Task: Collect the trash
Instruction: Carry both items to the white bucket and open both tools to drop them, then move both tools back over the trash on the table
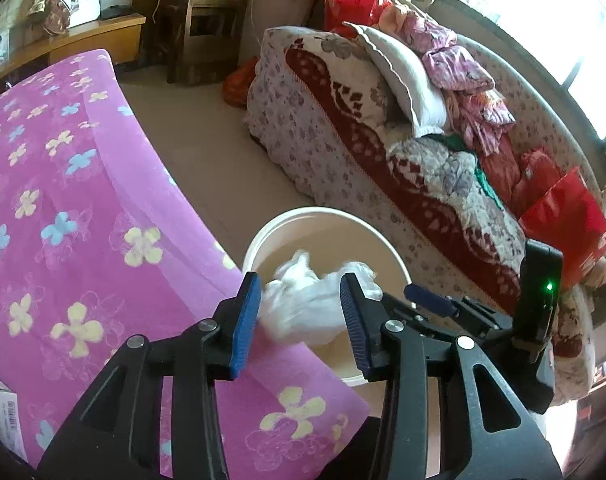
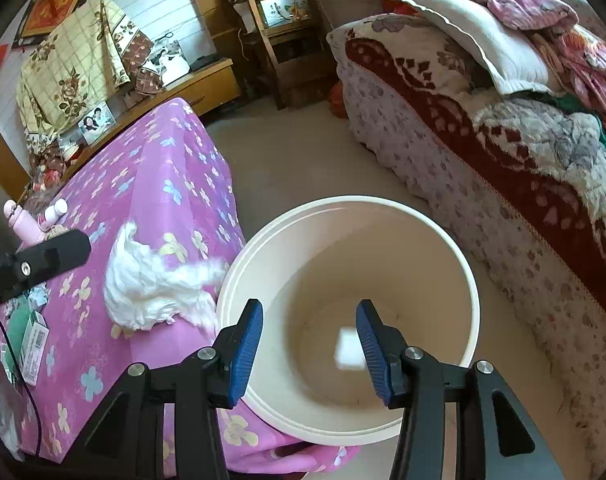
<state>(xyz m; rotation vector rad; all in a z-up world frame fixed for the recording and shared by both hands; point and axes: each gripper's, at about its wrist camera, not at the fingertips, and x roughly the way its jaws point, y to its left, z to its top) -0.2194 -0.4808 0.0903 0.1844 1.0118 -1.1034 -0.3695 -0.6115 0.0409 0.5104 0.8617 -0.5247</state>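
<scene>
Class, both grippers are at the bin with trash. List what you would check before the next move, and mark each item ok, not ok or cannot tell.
1. Round cream plastic bin under right gripper: ok.
2. Right gripper open: ok.
3. Small white paper scrap inside the bin: ok.
4. Left gripper open: ok.
5. Crumpled white tissue fully over the bin: cannot tell.
6. Tissue clear of the pink flowered cloth: cannot tell.

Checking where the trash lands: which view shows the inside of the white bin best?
The right wrist view: it looks straight down into the bin, showing the whole rim, the bottom and a small white scrap blurred over it. The left wrist view shows only the far rim; crumpled white tissue and the fingers cover the rest.
</scene>
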